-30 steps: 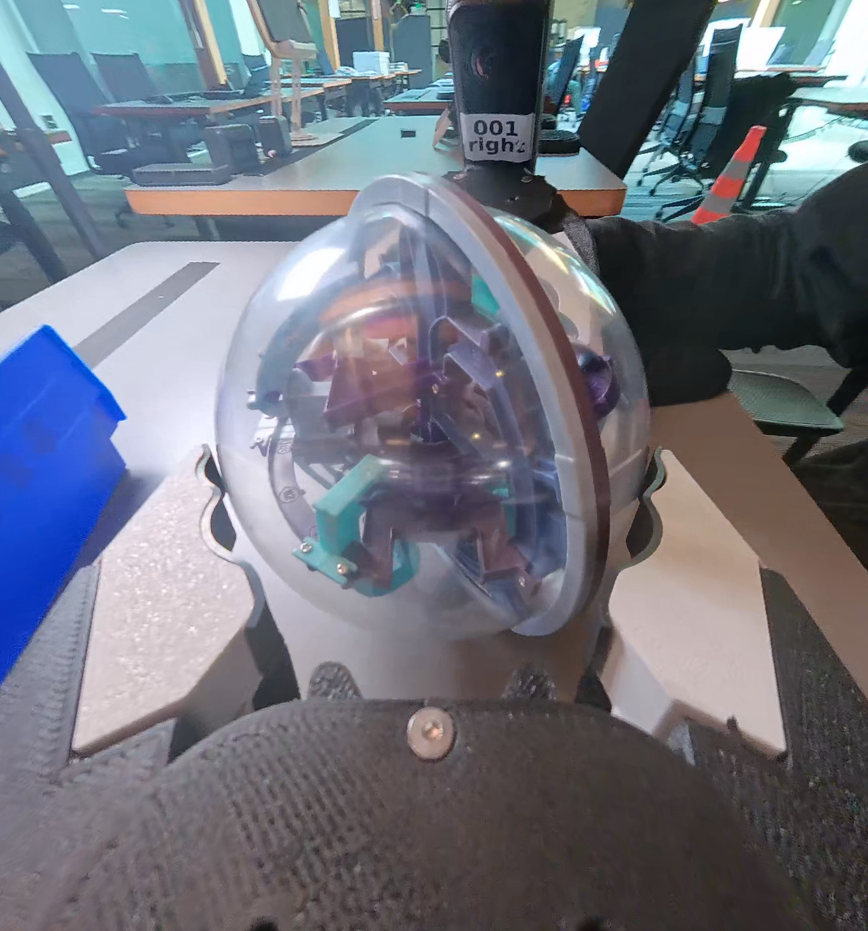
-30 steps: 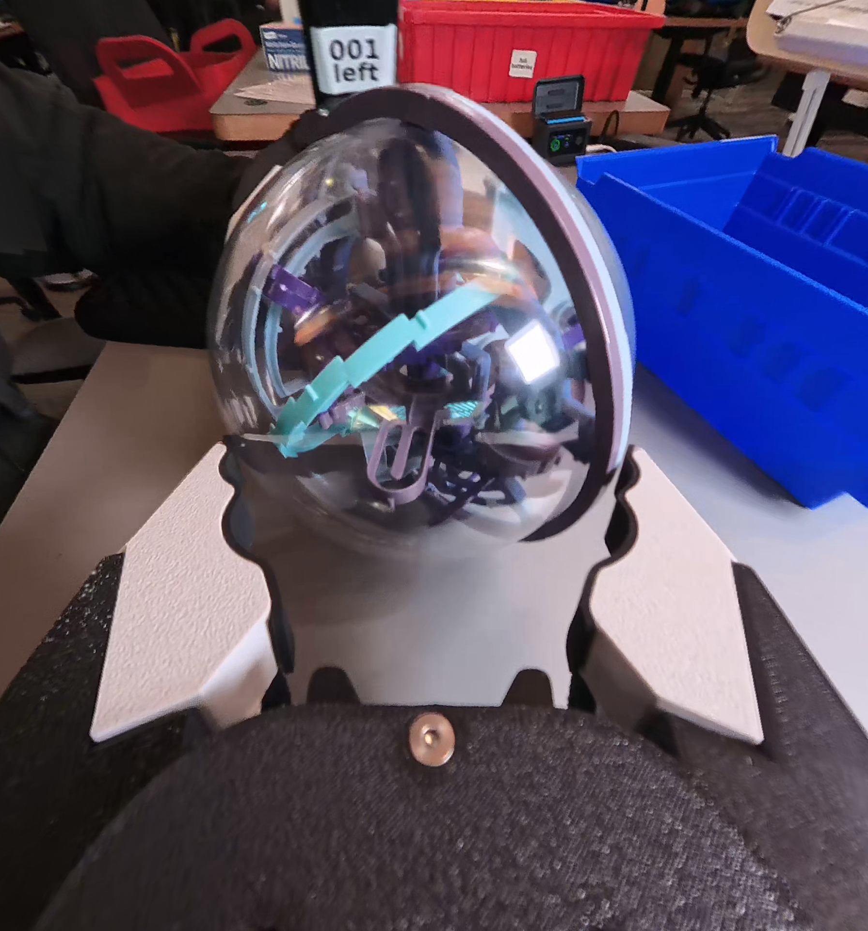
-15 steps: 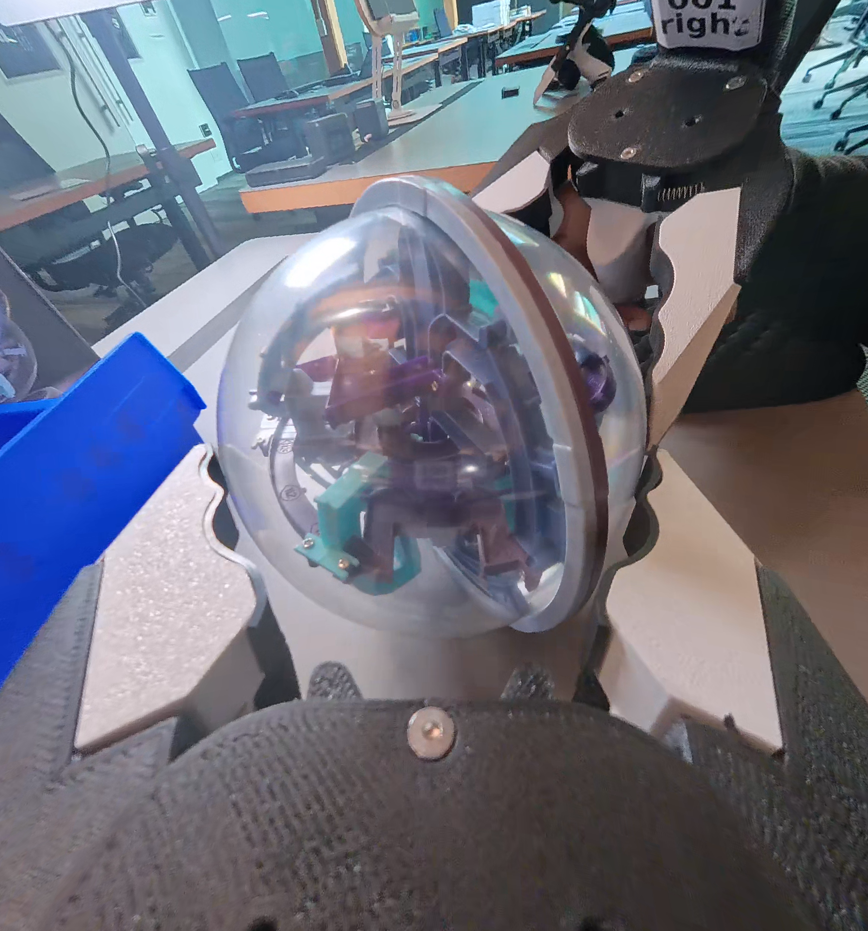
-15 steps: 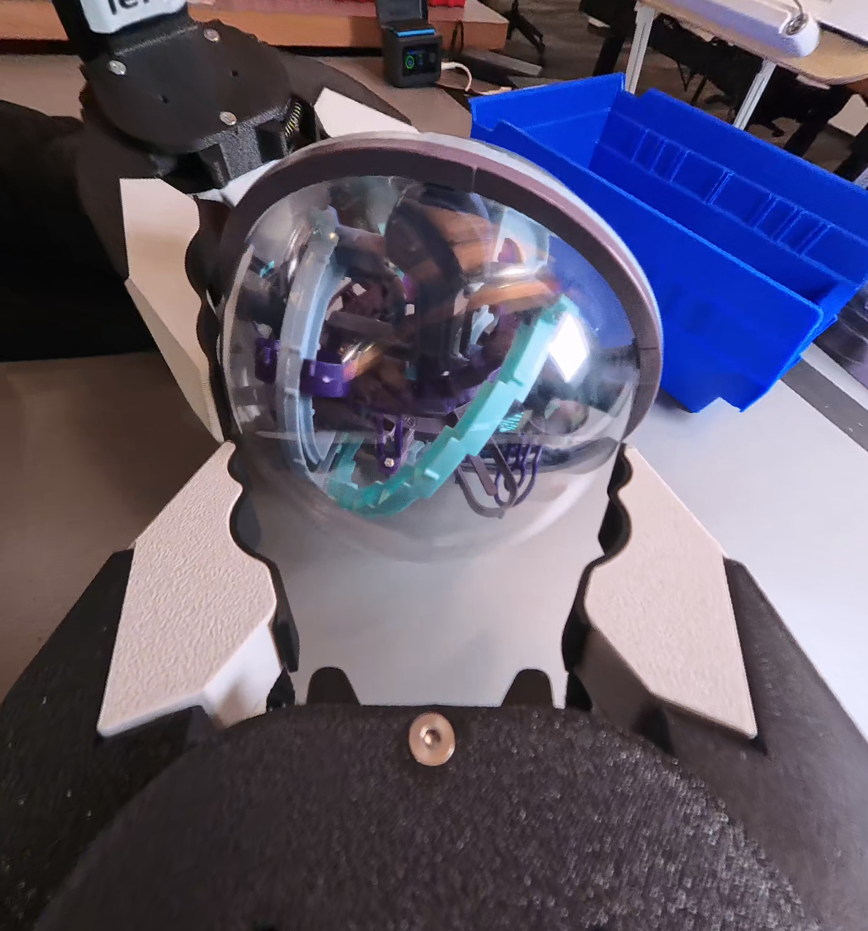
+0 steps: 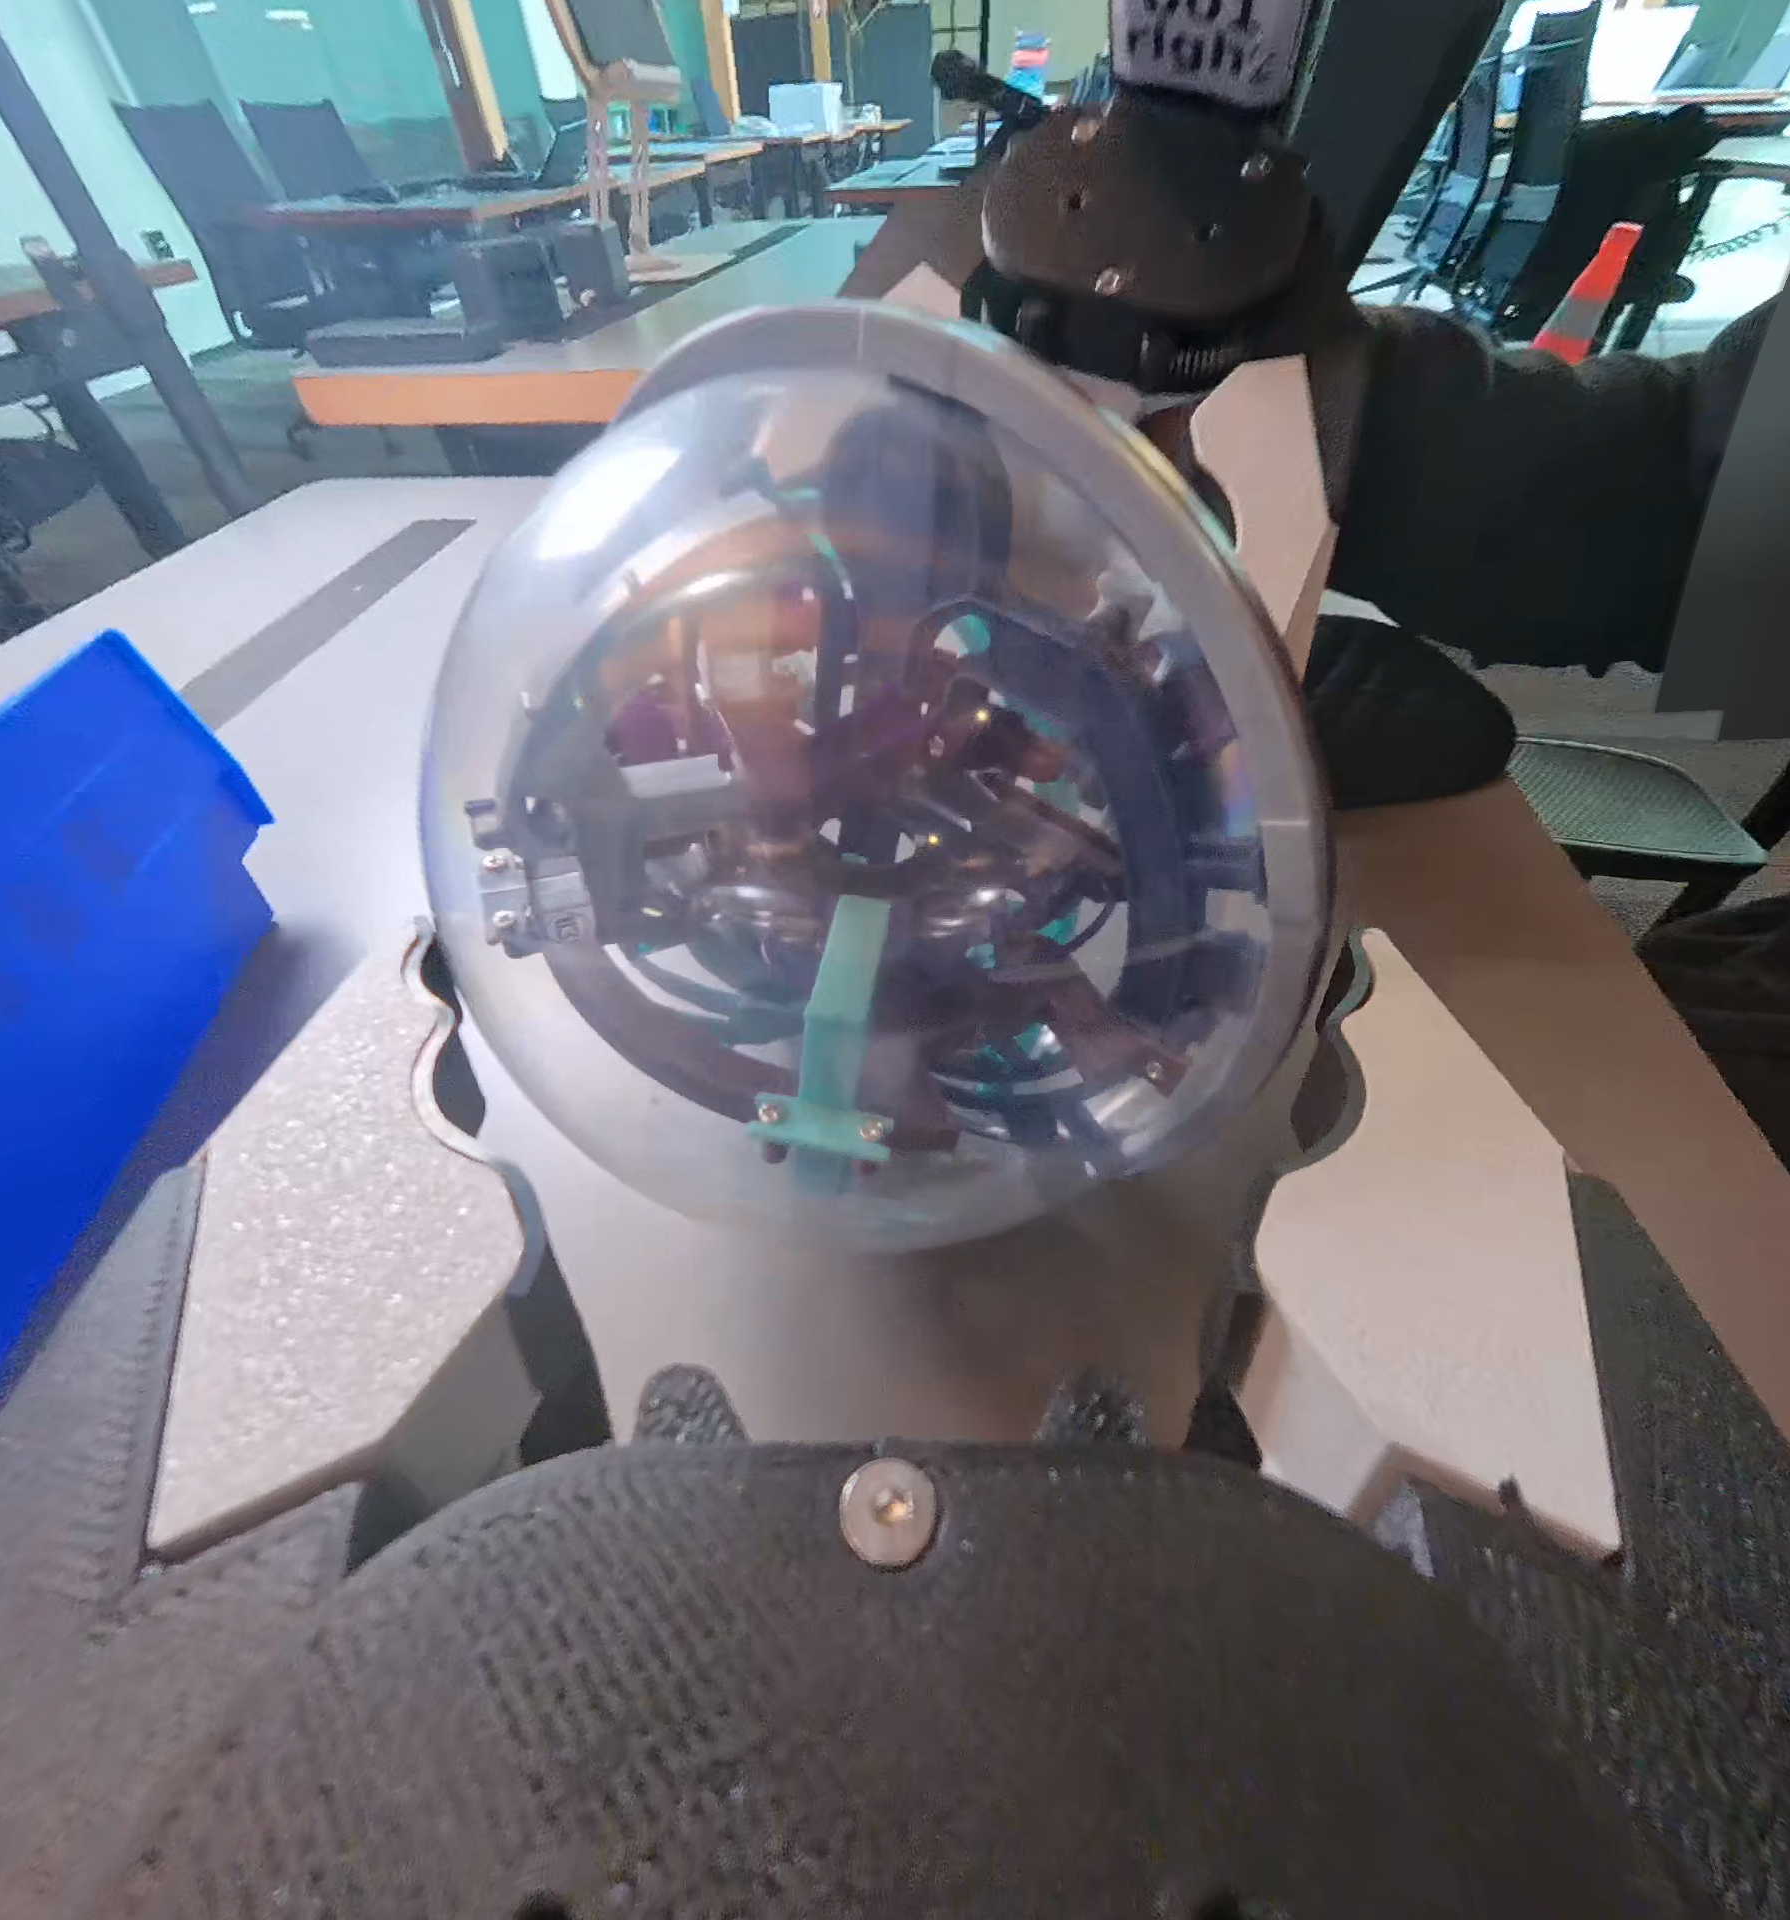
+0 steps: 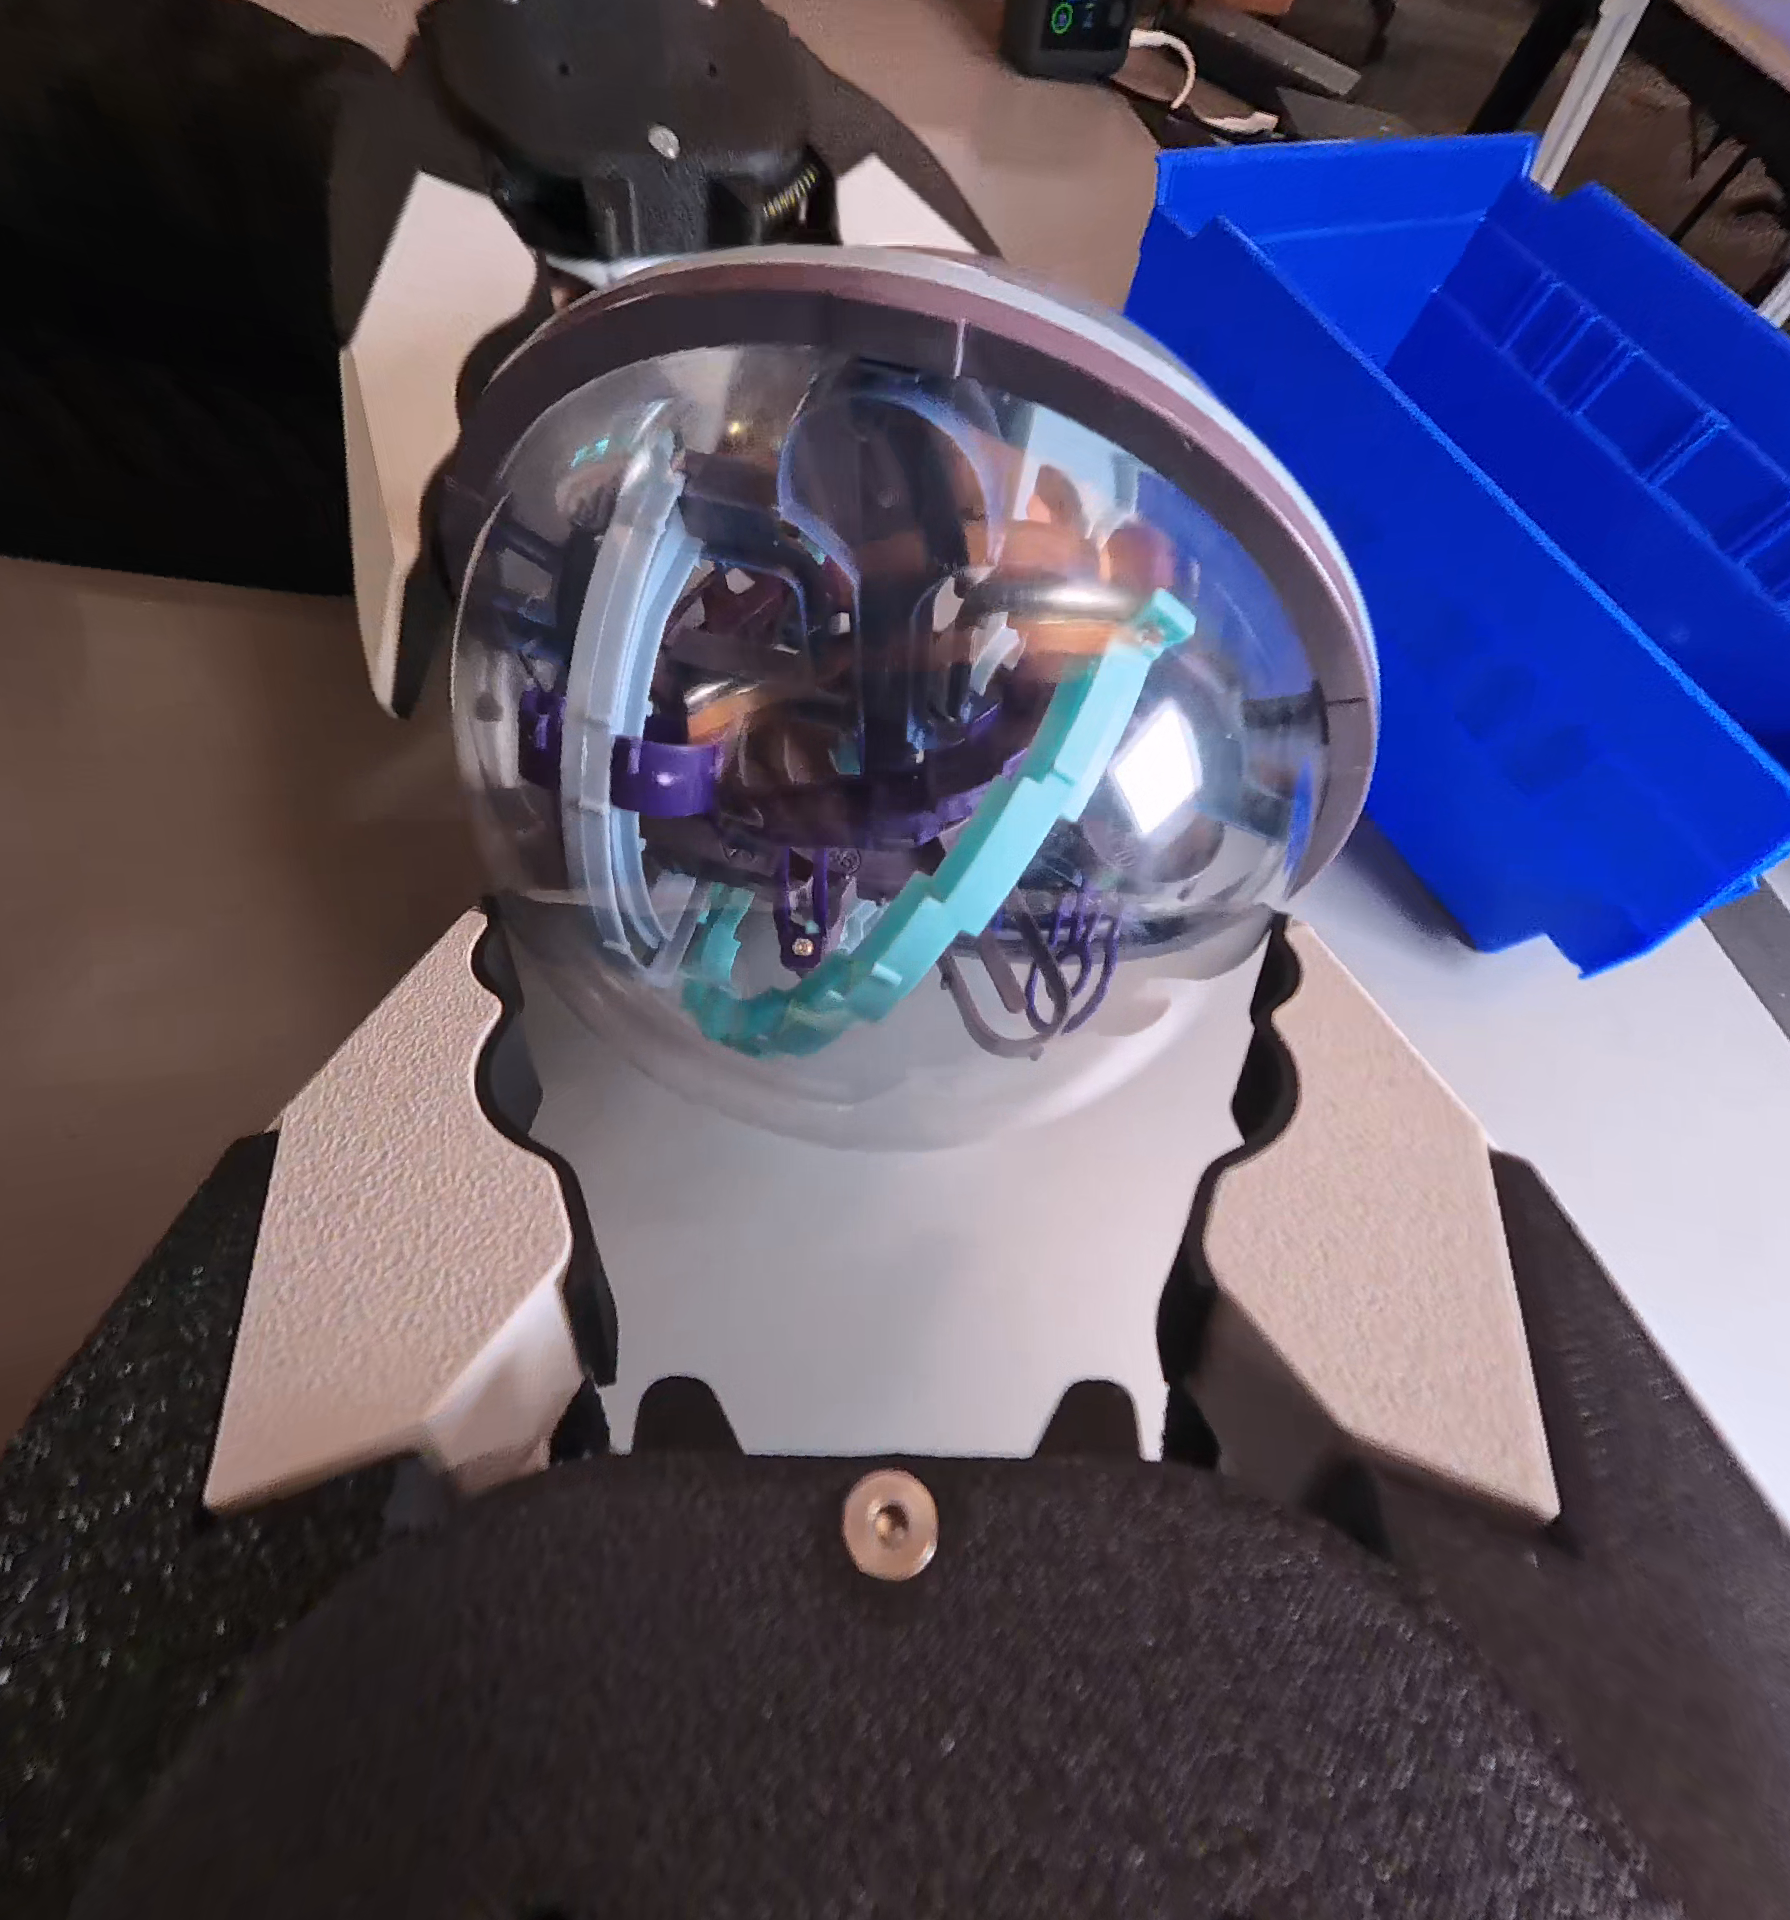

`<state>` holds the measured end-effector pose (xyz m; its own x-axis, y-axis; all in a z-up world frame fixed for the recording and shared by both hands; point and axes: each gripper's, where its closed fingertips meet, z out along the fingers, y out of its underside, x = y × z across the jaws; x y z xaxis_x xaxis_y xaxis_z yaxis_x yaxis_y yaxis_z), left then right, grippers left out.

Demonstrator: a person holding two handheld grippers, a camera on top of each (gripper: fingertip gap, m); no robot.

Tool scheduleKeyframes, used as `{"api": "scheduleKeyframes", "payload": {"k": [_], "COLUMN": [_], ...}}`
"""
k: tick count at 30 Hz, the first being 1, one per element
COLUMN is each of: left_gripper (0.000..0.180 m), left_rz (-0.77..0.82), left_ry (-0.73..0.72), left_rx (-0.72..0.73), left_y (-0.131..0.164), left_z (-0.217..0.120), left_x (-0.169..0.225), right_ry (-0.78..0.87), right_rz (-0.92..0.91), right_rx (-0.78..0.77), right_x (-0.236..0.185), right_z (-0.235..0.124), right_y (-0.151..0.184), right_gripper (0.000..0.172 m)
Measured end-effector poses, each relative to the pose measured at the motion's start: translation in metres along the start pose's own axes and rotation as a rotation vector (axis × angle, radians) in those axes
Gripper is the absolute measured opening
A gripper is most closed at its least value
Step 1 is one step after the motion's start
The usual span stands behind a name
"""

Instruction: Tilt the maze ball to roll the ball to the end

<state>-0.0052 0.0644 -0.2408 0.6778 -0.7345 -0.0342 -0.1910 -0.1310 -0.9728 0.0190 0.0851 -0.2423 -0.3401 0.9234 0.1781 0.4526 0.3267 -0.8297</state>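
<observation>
Clear plastic, with teal, purple and brown tracks tangled inside: that is the maze ball [image 5: 875,790], and I have it lifted off the counter [image 5: 351,644], held between my two grippers, which face each other across it. Its grey equator ring [image 6: 1275,499] sits tilted, running from upper left down to the right in the right wrist view, so a tilt is plainly in hand. How far along the run is, I cannot tell: I do not see the small ball anywhere on the tracks, and the motion blur hides the fine parts, so my judgement is only that the rolling is under way and the end not shown as reached. The left gripper [image 5: 886,997] stands spread very wide, its pale fingers [image 5: 351,1195] cradling the lower sides of the sphere, the notched inner edges right against the shell on both sides. The right gripper [image 6: 886,997] is likewise spread wide around the opposite half, its fingers [image 6: 392,1195] meeting the shell low on each side. Beyond the ball, the blue bin [image 6: 1556,540] rests on the counter beside my work, apart from the sphere.
</observation>
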Motion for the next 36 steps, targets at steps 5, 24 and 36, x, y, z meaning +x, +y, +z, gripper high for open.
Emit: {"api": "scheduleKeyframes", "payload": {"k": [5, 24, 36], "left_gripper": [0.157, 0.153, 0.15], "left_rz": [-0.031, -0.145, 0.106], "left_ry": [-0.01, 0.008, -0.032], "left_rx": [-0.007, -0.154, 0.019], "left_y": [0.005, 0.039, -0.016], "left_z": [-0.004, -0.003, -0.022], "left_x": [-0.006, -0.01, -0.008], "right_ry": [-0.026, -0.023, -0.034], "right_rz": [0.001, 0.135, 0.132], "right_rx": [0.017, 0.149, 0.156], "right_x": [0.003, 0.007, 0.01], "right_z": [0.005, 0.017, 0.018], "right_y": [-0.007, 0.008, 0.001], "right_gripper": [0.135, 0.136, 0.132]}}
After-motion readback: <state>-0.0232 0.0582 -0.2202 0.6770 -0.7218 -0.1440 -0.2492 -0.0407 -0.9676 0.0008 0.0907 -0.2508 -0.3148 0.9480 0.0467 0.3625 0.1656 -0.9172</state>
